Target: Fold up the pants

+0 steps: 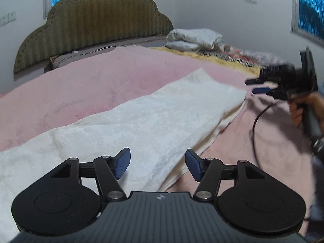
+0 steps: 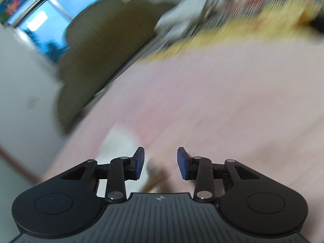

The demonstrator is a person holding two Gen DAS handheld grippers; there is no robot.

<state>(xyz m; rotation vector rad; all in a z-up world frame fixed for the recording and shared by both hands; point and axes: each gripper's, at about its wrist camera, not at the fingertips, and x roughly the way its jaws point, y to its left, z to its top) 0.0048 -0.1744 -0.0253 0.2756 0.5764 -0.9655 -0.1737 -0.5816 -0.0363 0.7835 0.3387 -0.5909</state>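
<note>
The cream pants (image 1: 129, 125) are stretched out long on the pink blanket (image 1: 91, 81), running from under our left gripper (image 1: 157, 165) away to the upper right. Left gripper's spread wide with nothing in it, hovering right over the near edge of the fabric. Our right gripper (image 1: 261, 85) sits just past the far end, also parted and empty. Its own view is super blurry. The green headboard (image 1: 97, 20) and pillows (image 1: 194, 38) are beyond.

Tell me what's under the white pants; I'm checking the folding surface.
The white pants lie on a pink bedspread. Whatever lies beneath their folded layers is hidden.
</note>
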